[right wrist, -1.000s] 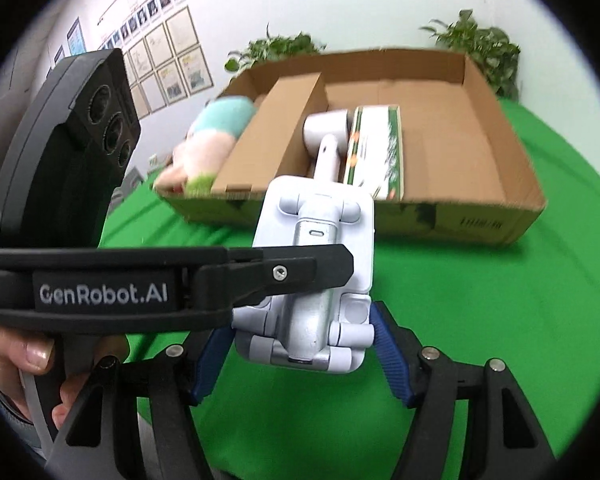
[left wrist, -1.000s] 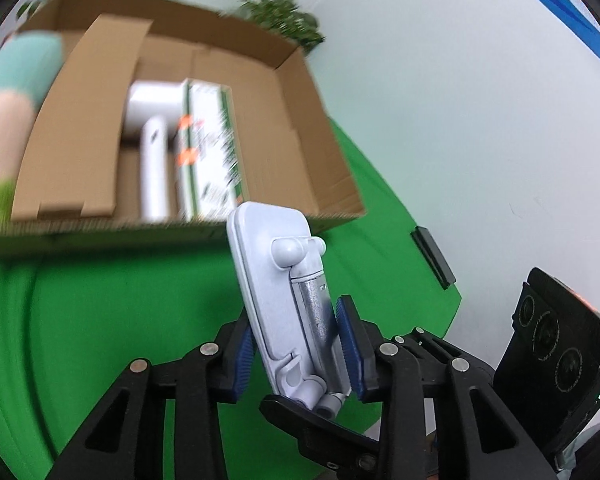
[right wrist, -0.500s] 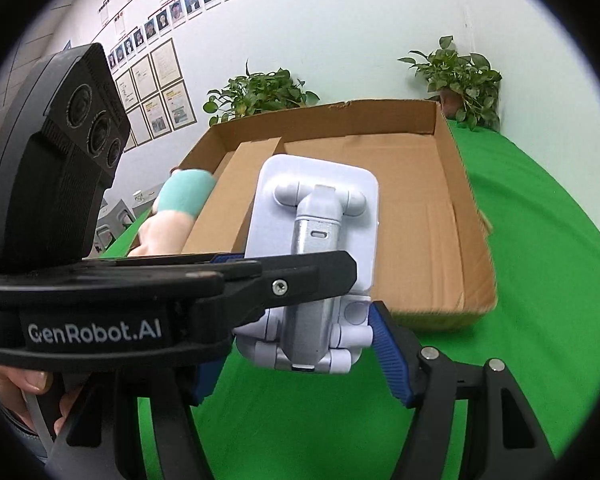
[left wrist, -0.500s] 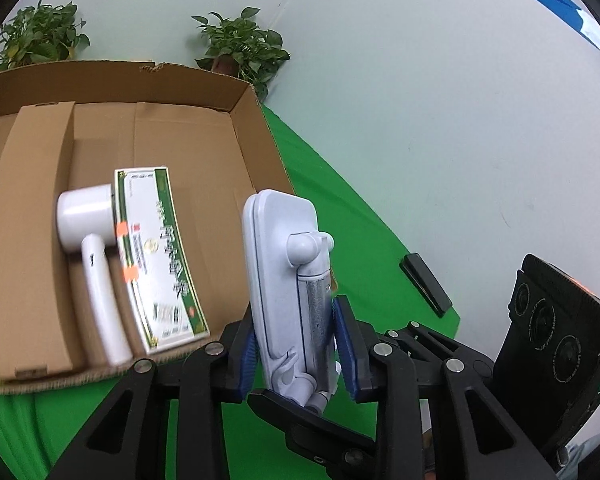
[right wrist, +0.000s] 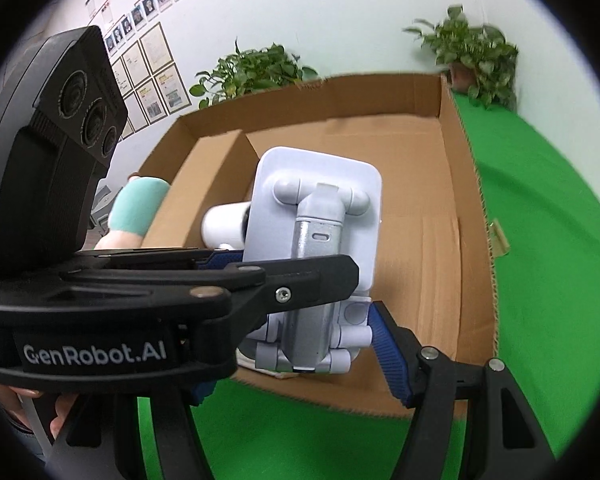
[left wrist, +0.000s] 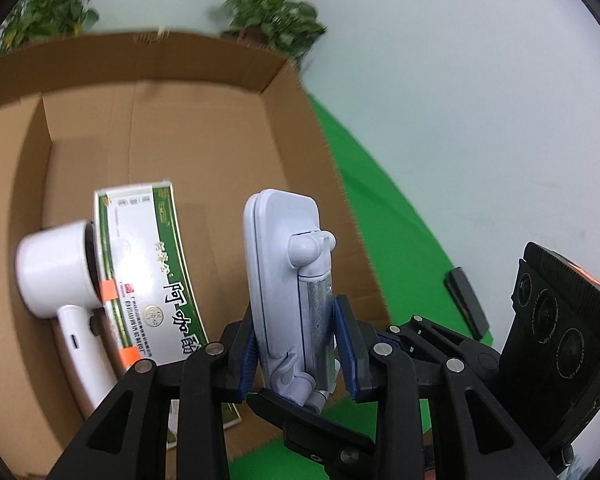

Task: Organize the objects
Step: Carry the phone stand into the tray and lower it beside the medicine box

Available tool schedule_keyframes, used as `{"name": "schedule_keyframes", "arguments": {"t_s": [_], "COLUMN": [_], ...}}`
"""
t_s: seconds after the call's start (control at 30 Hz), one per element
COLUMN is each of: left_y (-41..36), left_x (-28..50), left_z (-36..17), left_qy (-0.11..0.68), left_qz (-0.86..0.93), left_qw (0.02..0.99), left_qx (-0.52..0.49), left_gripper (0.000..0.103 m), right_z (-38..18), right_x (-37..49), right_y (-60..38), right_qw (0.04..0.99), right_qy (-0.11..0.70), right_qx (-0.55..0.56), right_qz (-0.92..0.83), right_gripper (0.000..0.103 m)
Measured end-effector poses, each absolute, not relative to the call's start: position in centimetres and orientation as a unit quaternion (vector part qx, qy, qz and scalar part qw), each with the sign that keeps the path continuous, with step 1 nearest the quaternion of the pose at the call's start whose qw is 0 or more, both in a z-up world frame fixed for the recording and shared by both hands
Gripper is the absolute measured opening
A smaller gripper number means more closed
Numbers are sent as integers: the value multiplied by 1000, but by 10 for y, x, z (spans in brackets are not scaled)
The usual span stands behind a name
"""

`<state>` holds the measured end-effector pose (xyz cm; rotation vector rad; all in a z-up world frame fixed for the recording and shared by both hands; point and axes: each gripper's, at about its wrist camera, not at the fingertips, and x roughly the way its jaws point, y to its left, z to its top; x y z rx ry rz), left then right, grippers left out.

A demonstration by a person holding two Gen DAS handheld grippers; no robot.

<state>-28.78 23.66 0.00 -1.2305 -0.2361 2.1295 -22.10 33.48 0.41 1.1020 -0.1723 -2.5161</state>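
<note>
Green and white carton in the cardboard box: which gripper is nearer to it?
Left. The left gripper, shut on the white stand, is just beside the carton, to its right. The right gripper holds the stand's base, farther from the carton.

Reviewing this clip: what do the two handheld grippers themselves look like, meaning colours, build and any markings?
Both are black plastic linkage frames with silver pivot rivets and ribbed blue finger pads. The left gripper, seen from the right wrist camera, carries white "GenRobot.AI" lettering and a black housing with three lenses. The right gripper has the same blue pads; its own three-lens housing shows in the left view.
</note>
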Motion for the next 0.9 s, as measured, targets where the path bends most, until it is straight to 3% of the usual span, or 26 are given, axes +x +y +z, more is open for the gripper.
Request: {"name": "schedule_keyframes", "arguments": {"t_s": [0.23,0.47,0.9], "left_y": [257,256,196], "left_x": [-307,-310,-278], "left_z": [-39,-44,1], "left_qy": [-73,-57,-75], "left_qz": [795,792,831], "left_qw": [296,275,271], "left_qx": [-524,-543,-479], "left_gripper": [31,33,34], "right_z": [-35,-42,-47], "right_x": [-241,-246,-240], "right_y": [346,339,321], "right_qw": [202,197,153], "right_qy": [-88,-72,-19], "right_qx": [456,485,508], "right_qz": [-862,-849,-848], "right_gripper": [65,65,66]}}
